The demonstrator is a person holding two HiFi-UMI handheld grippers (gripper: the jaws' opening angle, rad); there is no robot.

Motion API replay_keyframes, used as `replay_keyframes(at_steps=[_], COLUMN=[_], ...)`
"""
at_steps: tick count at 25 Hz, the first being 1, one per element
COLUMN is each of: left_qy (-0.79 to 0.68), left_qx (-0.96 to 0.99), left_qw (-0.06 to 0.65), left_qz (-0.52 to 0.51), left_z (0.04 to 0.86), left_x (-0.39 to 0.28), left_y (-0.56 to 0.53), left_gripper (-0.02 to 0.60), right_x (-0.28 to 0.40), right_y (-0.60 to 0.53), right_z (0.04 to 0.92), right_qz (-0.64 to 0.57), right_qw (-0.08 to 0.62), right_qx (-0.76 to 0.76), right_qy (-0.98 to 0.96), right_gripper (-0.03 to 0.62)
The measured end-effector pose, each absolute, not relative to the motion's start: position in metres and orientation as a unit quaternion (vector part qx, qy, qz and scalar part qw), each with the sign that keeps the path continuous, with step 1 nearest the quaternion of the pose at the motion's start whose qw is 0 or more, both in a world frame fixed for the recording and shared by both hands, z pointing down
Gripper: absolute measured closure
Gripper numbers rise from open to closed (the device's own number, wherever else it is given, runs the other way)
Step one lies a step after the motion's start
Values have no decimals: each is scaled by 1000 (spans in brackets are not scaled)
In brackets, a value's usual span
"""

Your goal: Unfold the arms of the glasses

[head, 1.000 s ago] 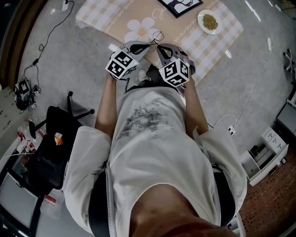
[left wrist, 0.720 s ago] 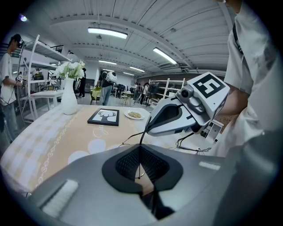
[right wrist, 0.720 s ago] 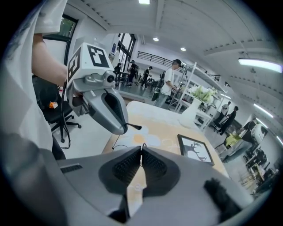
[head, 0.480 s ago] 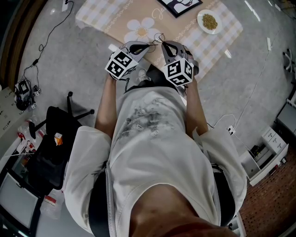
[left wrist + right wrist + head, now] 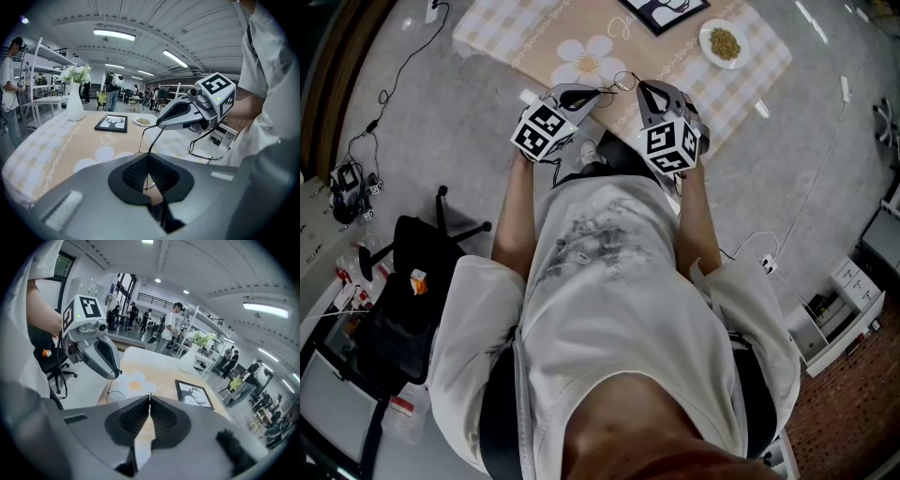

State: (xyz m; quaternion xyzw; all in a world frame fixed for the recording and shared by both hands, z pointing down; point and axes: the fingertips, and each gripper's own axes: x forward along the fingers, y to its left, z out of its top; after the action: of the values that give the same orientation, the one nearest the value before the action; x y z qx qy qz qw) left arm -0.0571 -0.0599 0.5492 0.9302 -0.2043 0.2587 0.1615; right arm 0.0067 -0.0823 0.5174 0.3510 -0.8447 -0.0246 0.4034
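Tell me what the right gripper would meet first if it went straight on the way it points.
Probably the beige checked tablecloth, near its white daisy print and left of the black-framed deer picture. The right gripper, jaws shut on the thin wire glasses, points down at it; depth is unclear.

Head view overhead, gripper views low, facing shared table

Left gripper, right gripper: jaws together, tips near

Bright, even light falls from long white ceiling tube lamps high above the left gripper. Shadows are soft. Fisheye bending and dark corners ring every view, and the gripper's body nearest the lens is blurred.
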Motion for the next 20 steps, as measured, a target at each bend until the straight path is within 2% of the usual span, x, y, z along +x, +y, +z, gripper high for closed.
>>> replay_keyframes(at_steps=[20], left_qy=[-214], left_qx=[928], left_qw=[160], left_qz=[260], left_z=[549], left_x=[-60], left_y=[-64], left_gripper=[575], right_x=[34], right_y=[-82], right_z=[515], right_qz=[-11], right_qw=[408], right_qx=[380], right_qy=[-830], right_gripper=[572])
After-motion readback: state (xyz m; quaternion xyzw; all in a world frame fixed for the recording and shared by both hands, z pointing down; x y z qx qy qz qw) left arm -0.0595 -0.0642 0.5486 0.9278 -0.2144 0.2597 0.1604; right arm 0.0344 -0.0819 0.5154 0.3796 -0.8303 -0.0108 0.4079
